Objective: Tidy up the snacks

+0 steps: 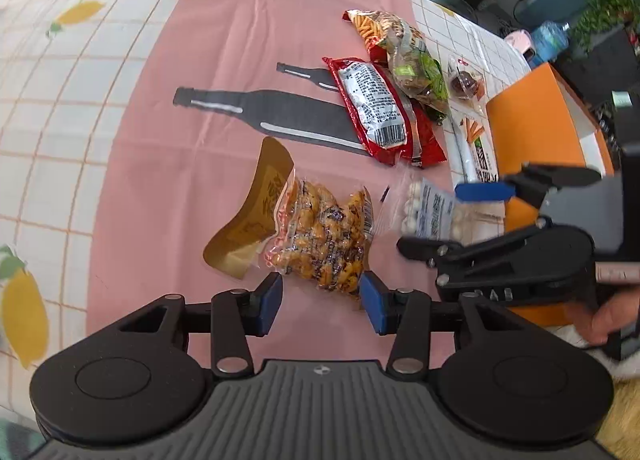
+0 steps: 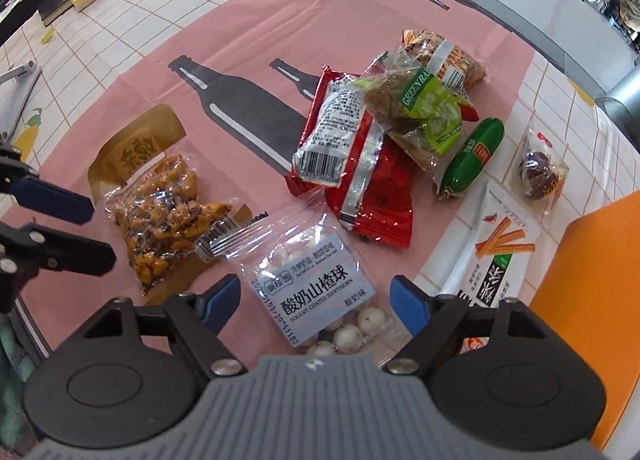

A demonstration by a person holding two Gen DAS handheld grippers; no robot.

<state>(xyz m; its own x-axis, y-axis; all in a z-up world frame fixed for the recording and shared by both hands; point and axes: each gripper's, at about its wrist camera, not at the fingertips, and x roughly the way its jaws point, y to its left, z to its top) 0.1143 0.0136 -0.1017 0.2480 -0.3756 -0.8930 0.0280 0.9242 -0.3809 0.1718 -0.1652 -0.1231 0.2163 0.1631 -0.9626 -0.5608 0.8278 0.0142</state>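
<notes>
I have the left tool [image 1: 322, 300] spread over the orange snack bag [image 1: 320, 240], pads clear of it. My right tool [image 2: 316, 302] is spread astride the yogurt hawthorn pack [image 2: 312, 280], just right of that bag on the bench [image 2: 240, 40]; the red packet [image 2: 352, 164] lies beyond.

Clear pouch [image 2: 316, 292]: "YOGURT COATED HAWTHORN"; green pack [image 2: 424, 112]: "GREEN".

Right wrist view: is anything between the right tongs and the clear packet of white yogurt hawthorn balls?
Nothing visible. The right tongs stand open around the clear packet of white yogurt hawthorn balls, with no other snack between.
</notes>
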